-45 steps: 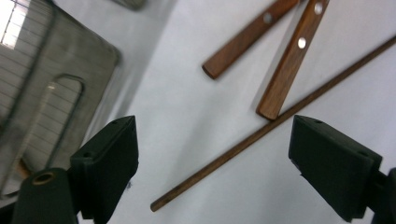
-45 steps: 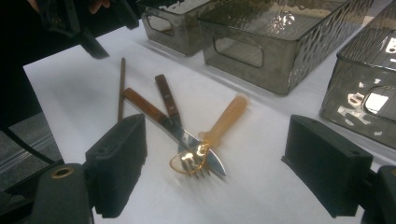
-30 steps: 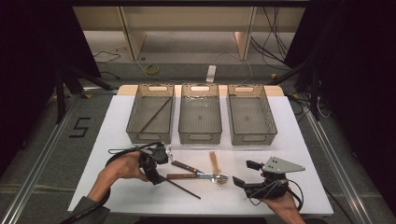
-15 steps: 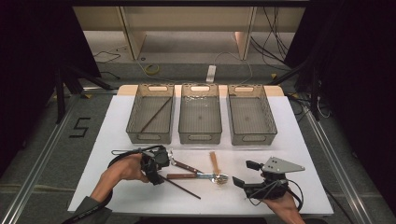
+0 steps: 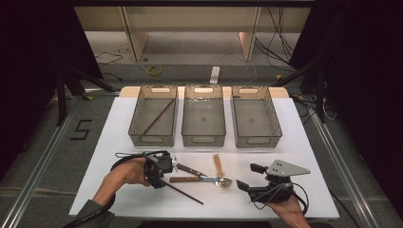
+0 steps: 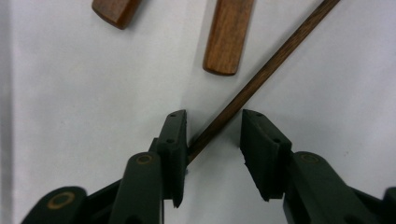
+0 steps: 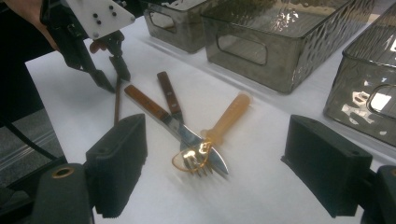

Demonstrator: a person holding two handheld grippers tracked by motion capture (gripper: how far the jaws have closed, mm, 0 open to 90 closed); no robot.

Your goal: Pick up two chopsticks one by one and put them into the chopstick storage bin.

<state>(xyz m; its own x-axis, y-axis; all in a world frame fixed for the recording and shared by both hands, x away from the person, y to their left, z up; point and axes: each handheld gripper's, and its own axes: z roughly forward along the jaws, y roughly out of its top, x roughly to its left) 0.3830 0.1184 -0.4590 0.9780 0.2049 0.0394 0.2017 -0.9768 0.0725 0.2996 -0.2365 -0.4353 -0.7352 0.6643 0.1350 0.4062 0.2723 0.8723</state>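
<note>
A dark wooden chopstick (image 5: 183, 191) lies slanted on the white table (image 5: 119, 142). My left gripper (image 5: 164, 178) is down over its left end. In the left gripper view the chopstick (image 6: 261, 74) runs between the jaws of the left gripper (image 6: 212, 116). Its end touches one pad and the other pad stands apart. These jaws have just been closing in on it. My right gripper (image 5: 244, 176) rests open at the front right, and the right gripper view has it (image 7: 215, 135) facing the cutlery with nothing between its jaws.
A wooden-handled knife (image 5: 192, 179), a wooden-handled fork (image 5: 190, 169) and a pale orange spoon (image 5: 217, 164) lie crossed mid-table. Behind stand three grey bins; the left bin (image 5: 138, 107) holds another chopstick (image 5: 159, 115). The middle bin (image 5: 203, 140) and the right bin (image 5: 255, 141) look bare.
My left hand has edged slightly right, towards the cutlery, settling over the chopstick's end. The right hand and the cutlery have stayed put.
</note>
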